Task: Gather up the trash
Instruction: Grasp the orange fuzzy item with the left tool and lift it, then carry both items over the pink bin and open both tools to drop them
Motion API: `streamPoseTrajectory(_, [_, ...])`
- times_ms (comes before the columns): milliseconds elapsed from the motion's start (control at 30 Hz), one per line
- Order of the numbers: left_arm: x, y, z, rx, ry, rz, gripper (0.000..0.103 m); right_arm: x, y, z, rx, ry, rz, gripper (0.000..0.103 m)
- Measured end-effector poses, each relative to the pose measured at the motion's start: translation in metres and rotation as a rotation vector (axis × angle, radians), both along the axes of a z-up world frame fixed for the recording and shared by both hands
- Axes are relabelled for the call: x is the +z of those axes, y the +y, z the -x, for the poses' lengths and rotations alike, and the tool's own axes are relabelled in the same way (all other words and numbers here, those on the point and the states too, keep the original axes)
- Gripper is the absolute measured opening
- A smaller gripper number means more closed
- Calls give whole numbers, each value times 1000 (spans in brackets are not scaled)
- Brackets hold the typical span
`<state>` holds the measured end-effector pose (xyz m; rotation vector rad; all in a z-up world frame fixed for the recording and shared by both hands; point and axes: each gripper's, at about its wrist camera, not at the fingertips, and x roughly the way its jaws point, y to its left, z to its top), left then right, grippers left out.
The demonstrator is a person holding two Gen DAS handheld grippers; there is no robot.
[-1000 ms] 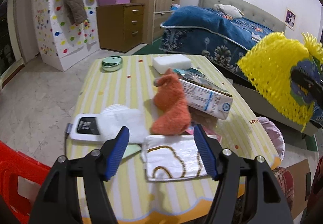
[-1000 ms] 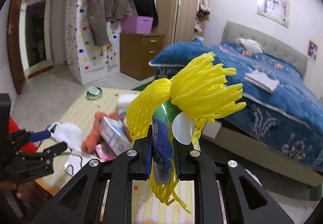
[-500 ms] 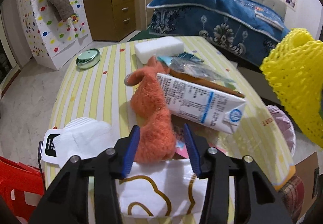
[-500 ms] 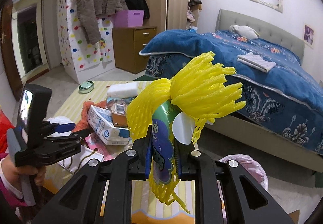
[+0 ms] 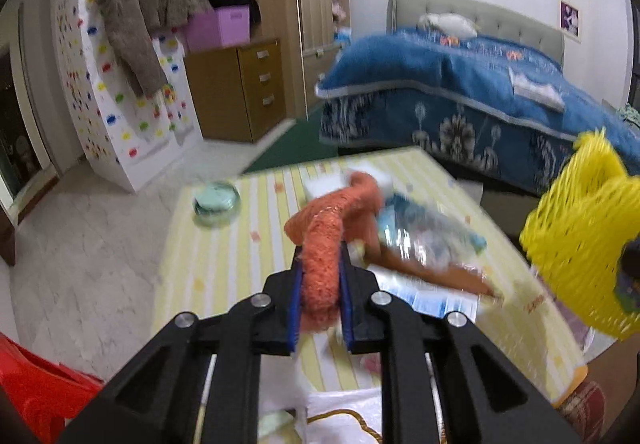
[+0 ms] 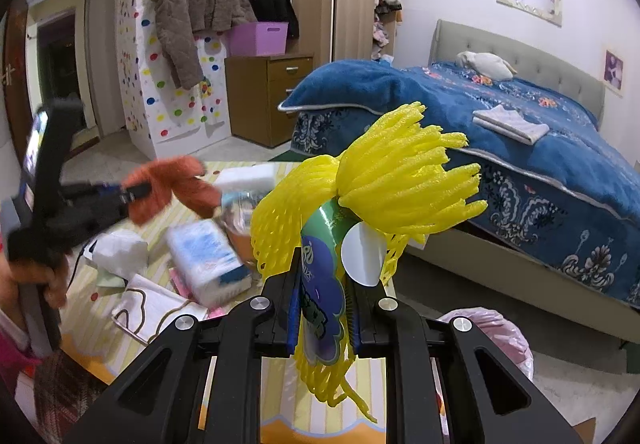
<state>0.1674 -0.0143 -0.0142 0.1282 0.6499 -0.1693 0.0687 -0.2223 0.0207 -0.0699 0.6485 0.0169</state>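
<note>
Lifted off the yellow-striped bench (image 5: pixel 224 244) since a moment ago, the fuzzy orange cloth (image 5: pixel 320 264) hangs clamped in the just-closed left claw (image 5: pixel 320 276) above a milk carton (image 6: pixel 204 260) and wrappers, while the right claw (image 6: pixel 322 304) grips yellow foam netting (image 6: pixel 400 180).

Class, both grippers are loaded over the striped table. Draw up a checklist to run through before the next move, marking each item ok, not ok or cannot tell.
1. Left gripper, jaws just closing, clamps the fuzzy orange sock: ok.
2. Sock lifted off the yellow striped table: ok.
3. Right gripper clamps the yellow foam net with green wrapper: ok.
4. Pink bag-lined bin within reach: cannot tell.
5. White milk carton undisturbed: cannot tell, blurred.
</note>
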Motion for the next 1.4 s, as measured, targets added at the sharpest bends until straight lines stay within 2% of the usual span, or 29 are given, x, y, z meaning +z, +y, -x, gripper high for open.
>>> streamPoseTrajectory(233, [55, 15, 27, -1, -114, 71, 13, 16, -6, 13, -20, -45, 4, 19])
streamPoseTrajectory(333, [70, 15, 44, -47, -127, 123, 13, 22, -7, 19, -19, -52, 9, 19])
streamPoseTrajectory(400, [74, 6, 59, -92, -131, 121, 13, 25, -10, 24, -20, -53, 10, 19])
streamPoseTrajectory(533, [66, -11, 81, -157, -108, 145, 13, 23, -15, 36, -38, -42, 22, 19])
streamPoseTrajectory(667, [50, -31, 95, -225, -50, 180, 13, 15, -27, 48, -76, -14, 32, 19])
streamPoseTrajectory(833, [35, -66, 100, -318, 4, 197, 13, 11, -52, 65, -144, 7, 47, 19])
streamPoseTrajectory(1000, [29, -103, 106, -397, 23, 200, 13, 6, -82, 79, -230, 25, 66, 19])
streamPoseTrajectory(1167, [20, -149, 101, -472, 44, 199, 13, -9, -113, 86, -313, 69, 96, 20])
streamPoseTrajectory(1400, [6, -215, 87, -545, 74, 187, 13, -38, -151, 86, -386, 144, 83, 21])
